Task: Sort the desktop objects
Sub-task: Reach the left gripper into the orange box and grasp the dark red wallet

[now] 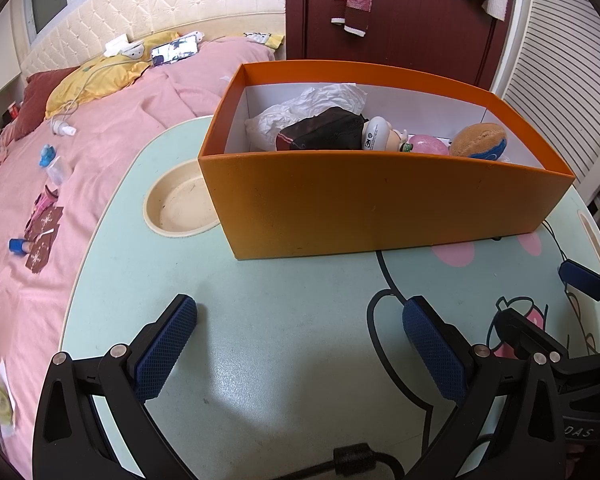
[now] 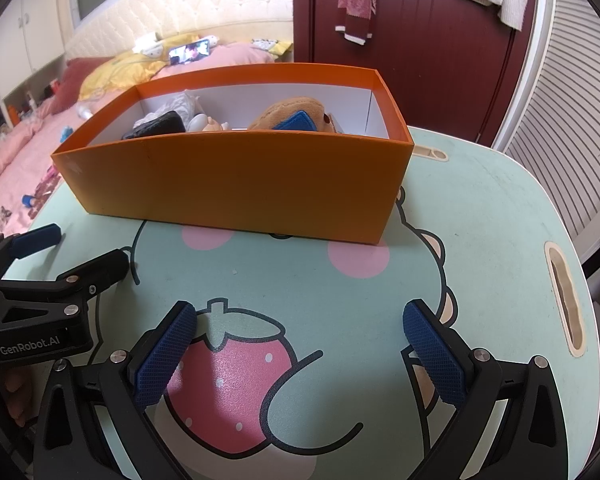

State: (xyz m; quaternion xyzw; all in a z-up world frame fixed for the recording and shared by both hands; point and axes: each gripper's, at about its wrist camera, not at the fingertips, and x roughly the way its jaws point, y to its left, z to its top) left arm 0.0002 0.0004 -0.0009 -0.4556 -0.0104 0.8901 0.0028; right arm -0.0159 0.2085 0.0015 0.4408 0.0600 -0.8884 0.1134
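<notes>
Here's the orange box (image 1: 380,204), sitting across the middle of the left wrist view on the mint-green table (image 1: 284,320), its white-lined inside open to us. It's a long, straight-walled carton with a matte orange outside, slightly scuffed on the near face. Inside, crumpled white paper (image 1: 320,102) fills the back-left corner, a dark pouch (image 1: 324,134) lies in front of it, then a small white-headed figurine (image 1: 380,136), a pink rounded thing (image 1: 430,145), and a tan plush with a blue patch (image 1: 482,140) toward the right end.

To the left of the box, a round cream-coloured recess (image 1: 180,208) is set into the tabletop, partly tucked behind the box's corner.

The left gripper (image 1: 300,344) hovers low in the frame, fingers spread wide, nothing between them but bare tabletop. Over in the right wrist view, the right gripper (image 2: 300,348) is the same story: fingers wide apart above the printed strawberry (image 2: 228,392), holding nothing. The box is in the upper middle there.
</notes>
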